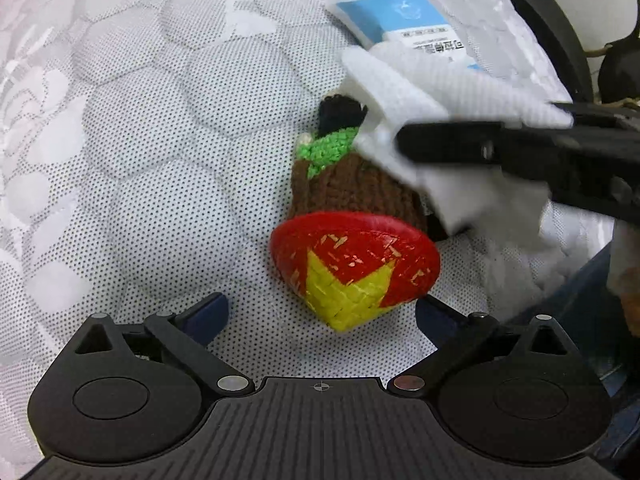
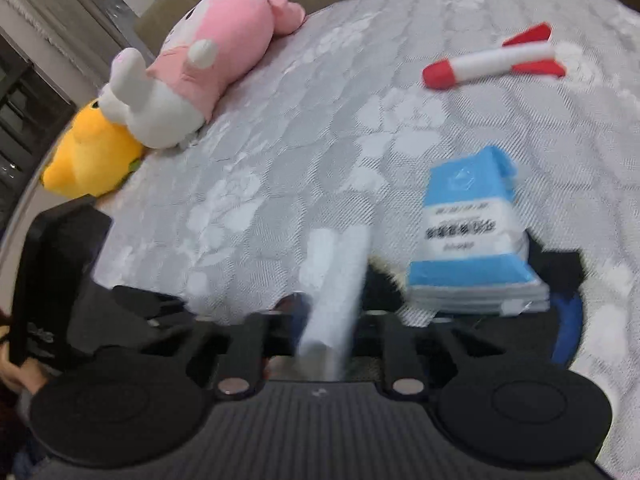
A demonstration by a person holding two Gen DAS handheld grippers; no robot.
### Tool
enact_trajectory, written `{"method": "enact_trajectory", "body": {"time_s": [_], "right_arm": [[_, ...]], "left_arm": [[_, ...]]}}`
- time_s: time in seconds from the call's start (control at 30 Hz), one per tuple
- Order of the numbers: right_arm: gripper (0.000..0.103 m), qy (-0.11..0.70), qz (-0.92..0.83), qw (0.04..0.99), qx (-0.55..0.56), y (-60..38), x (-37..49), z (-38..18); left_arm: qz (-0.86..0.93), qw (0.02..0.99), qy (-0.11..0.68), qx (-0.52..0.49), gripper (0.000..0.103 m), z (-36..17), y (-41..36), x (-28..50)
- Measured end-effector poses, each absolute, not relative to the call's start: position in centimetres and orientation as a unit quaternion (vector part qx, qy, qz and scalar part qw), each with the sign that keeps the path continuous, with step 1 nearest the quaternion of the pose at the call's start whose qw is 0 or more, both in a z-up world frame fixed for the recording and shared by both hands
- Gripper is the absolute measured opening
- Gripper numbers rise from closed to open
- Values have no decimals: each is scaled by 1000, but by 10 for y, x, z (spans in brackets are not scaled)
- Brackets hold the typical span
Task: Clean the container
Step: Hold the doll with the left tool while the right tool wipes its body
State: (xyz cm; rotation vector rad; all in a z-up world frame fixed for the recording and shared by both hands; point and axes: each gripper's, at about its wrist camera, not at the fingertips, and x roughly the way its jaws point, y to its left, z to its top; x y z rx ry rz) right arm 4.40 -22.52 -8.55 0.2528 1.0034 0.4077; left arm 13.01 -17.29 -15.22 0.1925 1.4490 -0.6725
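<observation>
The container (image 1: 354, 272) — a small red woven piece with a yellow star-like pattern — lies on the white quilted mattress (image 1: 140, 160), just ahead of the left gripper (image 1: 320, 312) and between its two blue-tipped fingers (image 1: 208, 310). Those fingers stand spread wide and neither one touches it. Right behind the container, touching it, sits a brown knitted item (image 1: 348, 184) with a green and black top.

Over the knitted item's right side hangs a white wipe (image 1: 404, 92), pinched in the right gripper (image 1: 412, 142), which reaches in from the right edge of the left wrist view. In the right wrist view the same wipe (image 2: 336, 300) runs up from between the right gripper's (image 2: 326, 320) closed fingers, blurred.

Beyond the wipe lies a blue and white pack of wipes (image 2: 472, 236) flat on the mattress (image 2: 280, 140). Farther off, near the far edge, lie a red and white toy rocket (image 2: 496, 62), a pink and white plush (image 2: 192, 80) and — tucked against it — a yellow plush (image 2: 92, 152). The left gripper's black body (image 2: 60, 264) shows at the left edge of that view.
</observation>
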Motion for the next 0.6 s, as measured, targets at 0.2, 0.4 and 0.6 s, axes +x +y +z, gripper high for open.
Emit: {"method": "enact_trajectory", "body": {"time_s": [0.2, 0.4, 0.6], "right_arm": [[11, 469, 133, 873, 11, -226, 46, -84], [11, 480, 280, 804, 210, -233, 41, -74], [15, 502, 259, 813, 141, -228, 41, -84]], "left_arm": [[-305, 689, 650, 96, 103, -155, -192, 145], [-306, 688, 649, 110, 103, -156, -213, 162], [-305, 688, 649, 113, 103, -157, -219, 177]]}}
